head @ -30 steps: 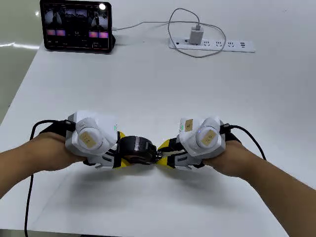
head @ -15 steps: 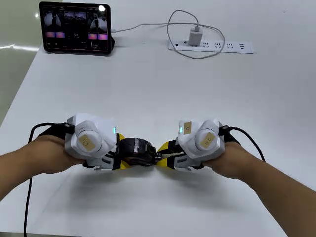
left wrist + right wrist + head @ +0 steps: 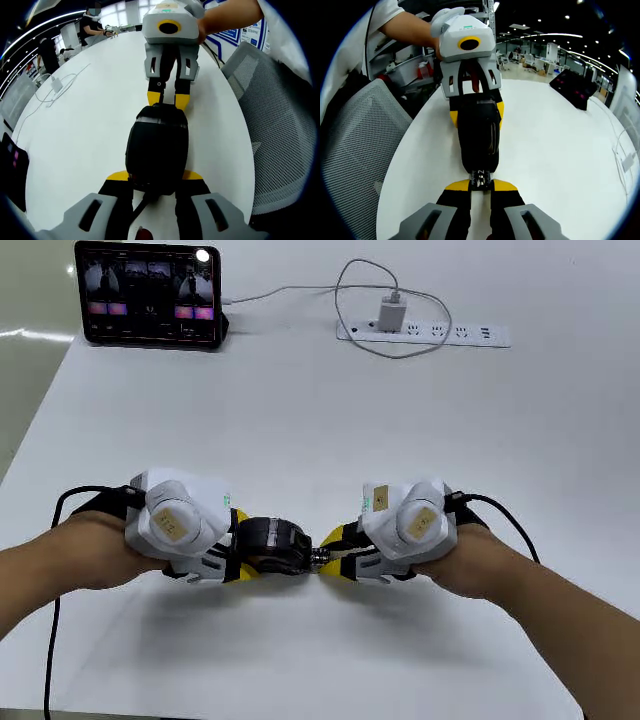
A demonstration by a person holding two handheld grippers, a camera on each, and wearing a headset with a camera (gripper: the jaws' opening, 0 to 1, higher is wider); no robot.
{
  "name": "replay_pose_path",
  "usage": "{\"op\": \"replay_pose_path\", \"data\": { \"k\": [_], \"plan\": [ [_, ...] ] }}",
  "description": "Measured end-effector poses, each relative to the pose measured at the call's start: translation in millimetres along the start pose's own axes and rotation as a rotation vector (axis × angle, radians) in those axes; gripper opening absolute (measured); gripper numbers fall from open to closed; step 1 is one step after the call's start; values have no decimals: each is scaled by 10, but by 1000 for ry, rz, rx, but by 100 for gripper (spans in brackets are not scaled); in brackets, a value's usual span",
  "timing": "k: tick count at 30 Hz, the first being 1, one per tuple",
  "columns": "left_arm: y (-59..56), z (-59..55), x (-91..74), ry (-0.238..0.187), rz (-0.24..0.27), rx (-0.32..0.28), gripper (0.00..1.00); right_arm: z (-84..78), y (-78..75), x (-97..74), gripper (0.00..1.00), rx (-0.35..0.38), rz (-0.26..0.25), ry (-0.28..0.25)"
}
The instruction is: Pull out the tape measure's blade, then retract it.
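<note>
A black tape measure (image 3: 272,544) lies low over the white table (image 3: 330,430) between my two grippers. My left gripper (image 3: 236,562) is shut on its case, and in the left gripper view its yellow-tipped jaws clamp both sides of the tape measure (image 3: 157,145). My right gripper (image 3: 330,562) faces it from the right, shut on the metal end hook (image 3: 317,560) of the blade. In the right gripper view the end hook (image 3: 480,178) sits pinched between that gripper's (image 3: 480,187) jaws, just off the tape measure (image 3: 479,132). Almost no blade is drawn out.
A tablet (image 3: 148,292) with a lit screen stands at the table's far left. A white power strip (image 3: 425,332) with a charger and looped cable lies at the far middle. A grey mesh chair (image 3: 280,125) stands beside the table.
The left gripper and case have edged slightly left, so the metal hook now shows between the case and the right jaws. The camera has also shifted a little.
</note>
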State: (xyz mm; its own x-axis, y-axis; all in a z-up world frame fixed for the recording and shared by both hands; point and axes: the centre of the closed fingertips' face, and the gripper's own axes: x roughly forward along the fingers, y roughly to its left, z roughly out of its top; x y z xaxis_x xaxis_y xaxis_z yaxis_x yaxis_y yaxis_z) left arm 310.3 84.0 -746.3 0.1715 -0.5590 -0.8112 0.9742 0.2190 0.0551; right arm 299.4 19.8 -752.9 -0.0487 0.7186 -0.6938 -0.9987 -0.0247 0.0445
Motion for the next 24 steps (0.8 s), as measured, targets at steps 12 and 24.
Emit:
{"op": "replay_pose_path", "data": {
  "k": [12, 24],
  "plan": [
    [-3, 1, 1, 4, -3, 1, 27, -142, 9, -153, 10, 15, -5, 10],
    [-15, 10, -3, 6, -2, 2, 27, -274, 6, -298, 10, 24, -12, 30]
  ]
}}
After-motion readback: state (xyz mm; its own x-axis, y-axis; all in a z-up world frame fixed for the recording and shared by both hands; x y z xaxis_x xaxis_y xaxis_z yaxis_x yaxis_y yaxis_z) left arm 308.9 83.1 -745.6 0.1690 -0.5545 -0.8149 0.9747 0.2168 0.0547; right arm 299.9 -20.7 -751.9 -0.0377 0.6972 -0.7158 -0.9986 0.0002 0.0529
